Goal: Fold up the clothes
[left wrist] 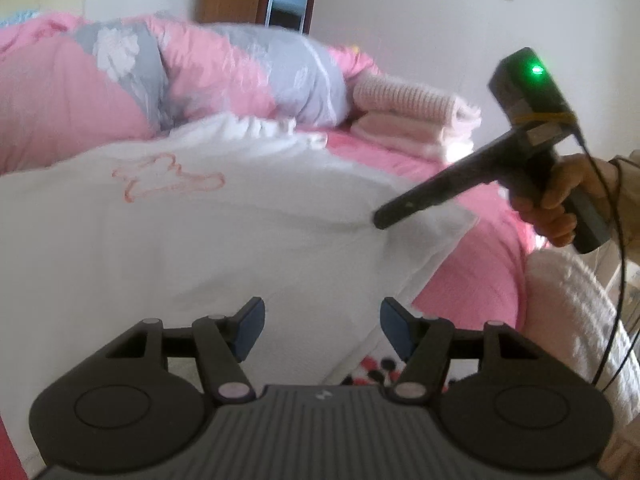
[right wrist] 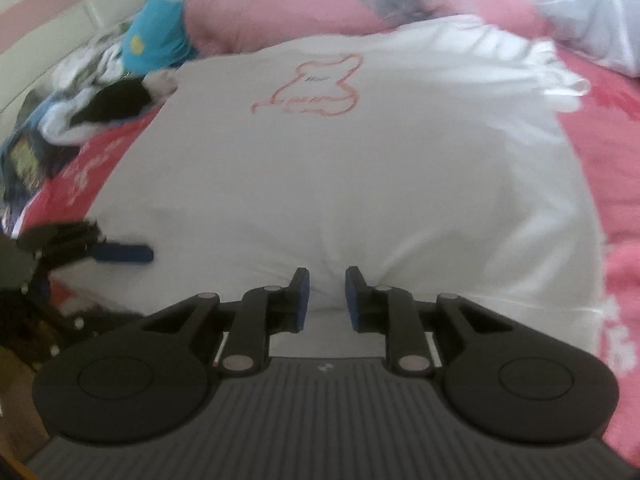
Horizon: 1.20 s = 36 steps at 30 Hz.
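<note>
White T-shirt point(right wrist: 360, 168) lying flat on pink bedsheet point(right wrist: 608, 152), right gripper point(right wrist: 326, 300) hovering at its near hem, jaws slightly apart, gripping nothing, left gripper point(left wrist: 322, 328) standing wide apart over its edge.

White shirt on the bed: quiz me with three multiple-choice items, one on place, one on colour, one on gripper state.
1. Where is the stack of folded pink clothes?
A. beyond the white shirt, by the quilt
B. on the shirt
C. on the floor

2. What colour is the shirt's outline print?
A. blue
B. reddish-pink
C. black

3. How is the right gripper?
A. shut on the shirt
B. jaws apart, gripping nothing
C. holding a hanger

Answers: 1 A, the left wrist view shows it past the shirt; 2 B, the line is reddish-pink; 3 B, a gap shows between the pads.
</note>
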Each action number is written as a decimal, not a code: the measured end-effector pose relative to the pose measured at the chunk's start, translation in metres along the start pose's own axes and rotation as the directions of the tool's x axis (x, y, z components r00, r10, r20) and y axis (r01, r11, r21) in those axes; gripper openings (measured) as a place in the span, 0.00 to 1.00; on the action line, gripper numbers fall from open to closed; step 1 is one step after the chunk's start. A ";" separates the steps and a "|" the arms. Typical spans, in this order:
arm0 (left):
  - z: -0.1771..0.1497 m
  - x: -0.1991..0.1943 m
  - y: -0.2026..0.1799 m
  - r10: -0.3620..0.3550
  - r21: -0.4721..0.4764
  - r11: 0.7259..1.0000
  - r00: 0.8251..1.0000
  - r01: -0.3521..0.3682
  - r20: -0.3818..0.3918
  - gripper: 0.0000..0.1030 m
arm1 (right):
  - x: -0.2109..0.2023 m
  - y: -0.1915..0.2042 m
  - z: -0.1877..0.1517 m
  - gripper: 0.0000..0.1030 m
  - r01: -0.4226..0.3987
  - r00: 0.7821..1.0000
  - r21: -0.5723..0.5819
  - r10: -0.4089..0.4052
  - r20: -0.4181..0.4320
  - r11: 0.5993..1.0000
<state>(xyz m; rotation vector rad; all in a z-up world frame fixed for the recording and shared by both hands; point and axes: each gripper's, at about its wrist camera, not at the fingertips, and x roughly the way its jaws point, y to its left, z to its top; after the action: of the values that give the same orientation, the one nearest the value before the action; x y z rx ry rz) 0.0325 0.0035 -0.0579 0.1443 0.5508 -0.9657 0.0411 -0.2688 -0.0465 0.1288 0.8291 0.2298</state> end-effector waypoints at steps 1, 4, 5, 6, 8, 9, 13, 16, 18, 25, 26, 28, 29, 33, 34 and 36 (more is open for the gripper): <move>0.001 -0.001 0.001 0.015 -0.005 1.000 1.000 -0.015 0.009 0.64 | 0.001 0.005 0.004 0.19 0.005 1.000 -0.013 -0.005 0.021 1.000; 0.001 0.003 0.010 0.063 -0.051 0.997 0.998 -0.063 -0.007 0.64 | 0.020 0.016 0.019 0.20 0.053 0.997 -0.046 -0.050 0.067 0.998; 0.001 0.006 0.015 0.078 -0.074 0.994 0.997 -0.080 -0.023 0.64 | 0.025 0.014 0.021 0.20 0.068 0.996 -0.053 -0.064 0.070 0.996; 0.000 0.008 0.019 0.088 -0.094 0.991 0.995 -0.092 -0.041 0.64 | 0.029 0.010 0.021 0.20 0.095 0.994 -0.066 -0.090 0.066 0.993; -0.001 0.010 0.027 0.094 -0.129 0.986 0.993 -0.103 -0.070 0.64 | 0.030 -0.014 0.010 0.20 0.165 0.986 -0.038 -0.164 0.038 0.986; -0.001 0.010 0.028 0.090 -0.135 0.986 0.993 -0.099 -0.071 0.64 | 0.030 -0.027 0.004 0.19 0.201 0.980 -0.020 -0.200 0.022 0.979; 0.000 0.010 0.025 0.098 -0.108 0.988 0.992 -0.106 -0.076 0.64 | -0.018 -0.070 -0.035 0.19 0.166 0.981 0.167 -0.180 0.073 0.972; 0.002 0.009 0.022 0.107 -0.082 0.990 0.992 -0.112 -0.065 0.64 | -0.038 -0.070 -0.045 0.21 0.213 0.975 0.190 -0.222 0.029 0.958; 0.008 0.008 0.020 0.119 -0.061 0.991 0.992 -0.121 -0.041 0.64 | -0.043 -0.066 -0.043 0.21 0.221 0.973 0.176 -0.228 0.022 0.959; 0.036 0.042 0.025 0.117 -0.033 0.992 0.988 -0.121 -0.099 0.64 | -0.019 -0.056 0.025 0.21 0.133 0.980 0.150 -0.152 0.126 0.980; 0.035 0.052 0.028 0.122 -0.034 0.991 0.985 -0.127 -0.124 0.64 | -0.006 -0.059 0.037 0.21 0.121 0.983 0.152 -0.140 0.118 0.981; 0.026 0.065 0.035 0.108 -0.065 0.991 0.982 -0.119 -0.155 0.65 | 0.020 -0.068 0.060 0.21 0.100 0.989 0.160 -0.116 0.093 0.982; 0.022 0.064 0.036 0.100 -0.072 0.991 0.985 -0.110 -0.140 0.65 | 0.033 -0.072 0.072 0.21 0.089 0.991 0.164 -0.103 0.081 0.982; 0.019 0.063 0.039 0.079 -0.072 0.993 0.988 -0.089 -0.130 0.67 | 0.091 -0.097 0.109 0.21 0.100 0.995 0.192 -0.100 -0.009 0.976; 0.018 0.063 0.040 0.073 -0.075 0.994 0.989 -0.083 -0.129 0.67 | 0.107 -0.105 0.118 0.21 0.119 0.993 0.197 -0.114 -0.035 0.973; 0.018 0.063 0.041 0.064 -0.071 0.995 0.990 -0.074 -0.127 0.68 | 0.136 -0.124 0.135 0.20 0.144 0.989 0.217 -0.132 -0.069 0.966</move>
<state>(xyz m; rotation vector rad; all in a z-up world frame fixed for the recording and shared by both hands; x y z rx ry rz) 0.1001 -0.0261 -0.0790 0.1551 0.6920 -0.8712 0.2492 -0.3577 -0.0786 0.2737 0.9120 0.0084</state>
